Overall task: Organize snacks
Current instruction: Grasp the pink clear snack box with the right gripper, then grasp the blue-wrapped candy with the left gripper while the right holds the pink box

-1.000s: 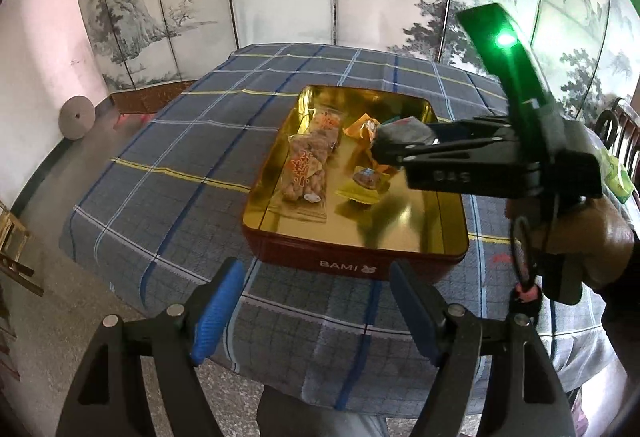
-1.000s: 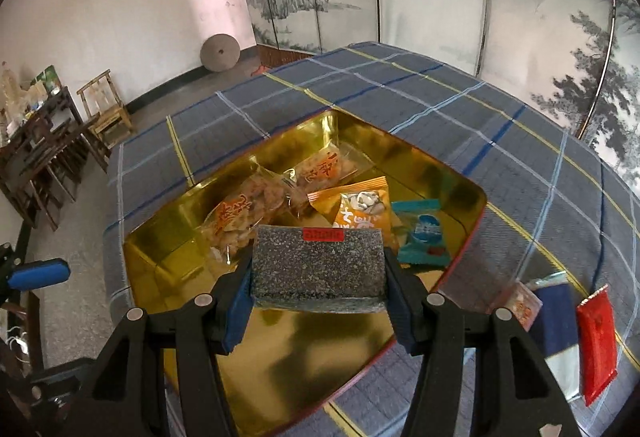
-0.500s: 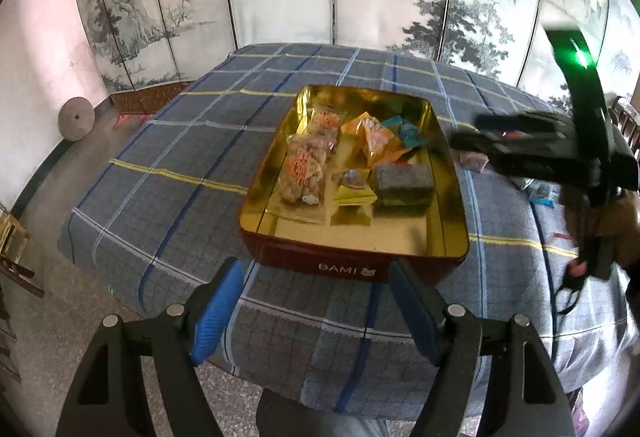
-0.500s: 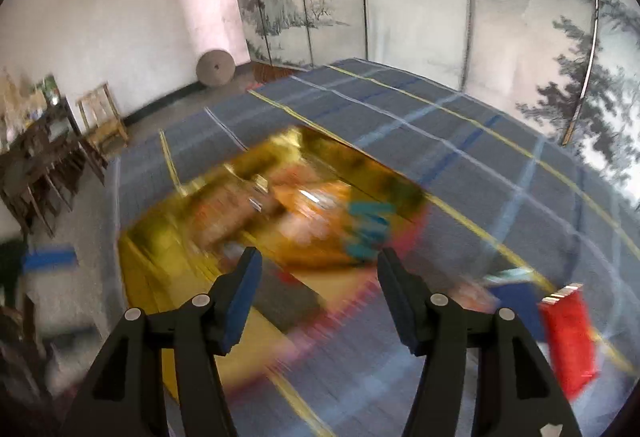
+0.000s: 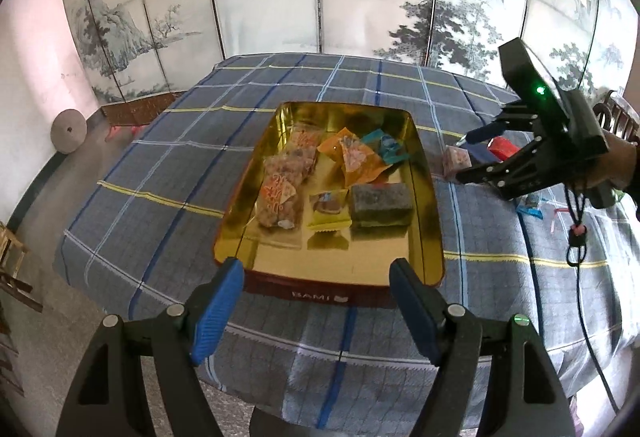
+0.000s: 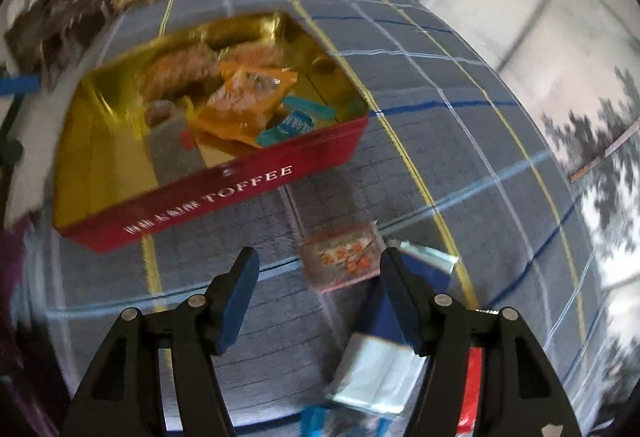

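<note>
Tongs both apart and empty, right gripper [image 6: 316, 293] just opening over the loose packets.
Overlapping wrappers (pink packet [image 6: 344, 257] nearest) could slip; left gripper [image 5: 316, 311] waits by the tin [image 5: 320, 293].

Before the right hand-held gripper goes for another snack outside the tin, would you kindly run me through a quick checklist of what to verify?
1. Right hand-held gripper empty: ok. Its jaws have just been opening and nothing sits between them.
2. Dark speckled packet lying inside the tin: ok, beside the yellow-wrapped snack.
3. Next target in reach: ok. The clear packet with orange print lies on the tablecloth just ahead of the fingertips.
4. Target free of neighbours: not ok. The blue packet lies right against it.
5. Left hand-held gripper out of the way: ok, open at the tin's near edge.
6. Sharp view for aiming: not ok, the right wrist view is blurred.
</note>
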Demonstrator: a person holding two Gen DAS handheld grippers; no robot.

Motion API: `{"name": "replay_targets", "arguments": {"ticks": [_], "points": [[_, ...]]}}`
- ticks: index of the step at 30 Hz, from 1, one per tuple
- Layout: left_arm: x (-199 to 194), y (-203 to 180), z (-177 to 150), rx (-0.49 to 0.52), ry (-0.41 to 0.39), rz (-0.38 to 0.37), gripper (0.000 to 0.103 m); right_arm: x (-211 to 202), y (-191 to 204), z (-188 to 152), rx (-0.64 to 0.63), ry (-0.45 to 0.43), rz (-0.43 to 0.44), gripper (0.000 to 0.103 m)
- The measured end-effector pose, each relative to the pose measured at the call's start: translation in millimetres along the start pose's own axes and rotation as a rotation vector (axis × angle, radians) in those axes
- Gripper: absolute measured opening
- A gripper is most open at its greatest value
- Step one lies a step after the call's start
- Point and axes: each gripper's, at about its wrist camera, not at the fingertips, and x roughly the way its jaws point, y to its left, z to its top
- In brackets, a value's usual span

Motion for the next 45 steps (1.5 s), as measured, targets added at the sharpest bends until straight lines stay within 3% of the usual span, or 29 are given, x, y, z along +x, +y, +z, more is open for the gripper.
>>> {"name": "replay_targets", "arguments": {"ticks": [7, 10, 15, 16, 17, 19, 22, 27, 31, 37, 39, 45], "points": [[11, -9, 6, 0.025, 0.016, -0.002, 0.077, 21, -4, 15, -0.089, 0.069, 0.092, 0.059], [16, -10, 6, 0.032, 0.030, 0.001, 0.077, 32, -4, 17, -0.130, 0.107, 0.052, 0.060], [20, -7, 7, 0.023, 0.040, 0.006, 0.077, 34, -17, 15, -0.042, 0.104, 0.108, 0.059], [20, -6, 7, 0.019, 0.041, 0.004, 0.077, 36, -18, 13, -0.029, 0.118, 0.095, 0.054], [19, -6, 7, 0.015, 0.042, 0.003, 0.077, 39, -19, 10, -0.013, 0.135, 0.098, 0.034], [17, -7, 7, 0.012, 0.045, 0.002, 0.077, 36, -19, 4, 0.059, 0.115, 0.140, 0.019], [12, -11, 7, 0.022, 0.036, 0.002, 0.077, 26, -9, -11, 0.100, 0.073, 0.091, 0.019], [2, -25, 6, 0.058, 0.022, -0.010, 0.077, -29, 12, -67, 0.337, -0.123, 0.108, 0.019], [-4, -48, 5, 0.126, 0.014, -0.029, 0.077, -72, 25, -137, 0.547, -0.215, 0.046, 0.019], [-5, -99, 7, 0.245, -0.001, -0.093, 0.077, -107, 2, -258, 0.882, -0.205, -0.158, 0.019], [-3, -120, 10, 0.296, -0.004, -0.114, 0.077, -118, -6, -288, 0.952, -0.217, -0.188, 0.019], [15, -168, 29, 0.343, 0.031, -0.210, 0.077, -123, -27, -337, 1.101, -0.240, -0.238, 0.019]]}}
